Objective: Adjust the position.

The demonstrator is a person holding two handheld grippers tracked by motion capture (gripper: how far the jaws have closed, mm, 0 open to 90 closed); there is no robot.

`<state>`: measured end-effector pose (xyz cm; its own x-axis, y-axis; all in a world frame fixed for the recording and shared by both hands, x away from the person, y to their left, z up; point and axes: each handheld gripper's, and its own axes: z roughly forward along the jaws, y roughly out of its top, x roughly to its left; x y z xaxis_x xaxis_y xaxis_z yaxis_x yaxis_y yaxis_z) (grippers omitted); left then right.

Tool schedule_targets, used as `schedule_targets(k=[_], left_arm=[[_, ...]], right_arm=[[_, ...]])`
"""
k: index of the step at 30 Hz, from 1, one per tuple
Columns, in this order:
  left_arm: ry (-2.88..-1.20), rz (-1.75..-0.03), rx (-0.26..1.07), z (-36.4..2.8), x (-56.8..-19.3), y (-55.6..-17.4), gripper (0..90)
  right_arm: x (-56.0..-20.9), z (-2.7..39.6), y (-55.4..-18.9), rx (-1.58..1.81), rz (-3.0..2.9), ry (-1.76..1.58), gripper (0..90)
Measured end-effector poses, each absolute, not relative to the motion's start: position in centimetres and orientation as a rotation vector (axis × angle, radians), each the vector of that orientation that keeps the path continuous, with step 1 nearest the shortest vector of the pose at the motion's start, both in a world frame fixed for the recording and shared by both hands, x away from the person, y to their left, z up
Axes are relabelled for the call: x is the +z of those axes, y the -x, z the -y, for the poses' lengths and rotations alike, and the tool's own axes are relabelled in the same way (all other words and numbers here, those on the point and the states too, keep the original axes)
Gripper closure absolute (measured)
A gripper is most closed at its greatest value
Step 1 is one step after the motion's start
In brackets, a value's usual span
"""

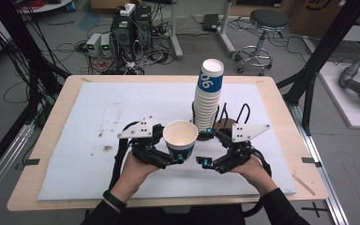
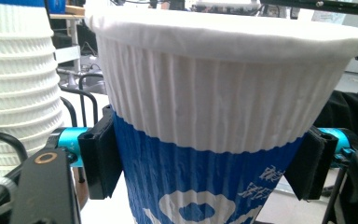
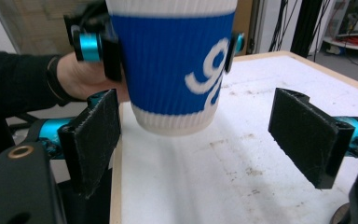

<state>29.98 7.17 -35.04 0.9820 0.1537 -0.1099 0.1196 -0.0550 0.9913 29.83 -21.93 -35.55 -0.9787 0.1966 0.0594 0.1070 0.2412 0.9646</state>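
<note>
Left half of the white mat [image 1: 98, 122] bare — open passage from the near edge to the far edge of the tabletop [image 1: 70, 89]. Centre blocked: tall stack of cups [image 1: 209, 96] stands behind the two grippers, with black wire loops [image 1: 243, 112] just beside its base. Left gripper [image 1: 180, 157] clamps a single cup [image 1: 180, 138] off the mat; the gap under the cup is open. Right gripper [image 1: 205, 149], jaws apart with nothing between them, sits just beside that cup. Right of the loops — a narrow clear strip of mat.
</note>
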Motion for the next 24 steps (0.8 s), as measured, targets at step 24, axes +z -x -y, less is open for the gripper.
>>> schedule_targets(k=[24], left_arm=[[-1.637,-0.194,0.018,-6.3,-35.1,-29.4,24.9]], right_arm=[[-37.4,18.2,-29.3,1.925,-2.459,-0.301,30.6]])
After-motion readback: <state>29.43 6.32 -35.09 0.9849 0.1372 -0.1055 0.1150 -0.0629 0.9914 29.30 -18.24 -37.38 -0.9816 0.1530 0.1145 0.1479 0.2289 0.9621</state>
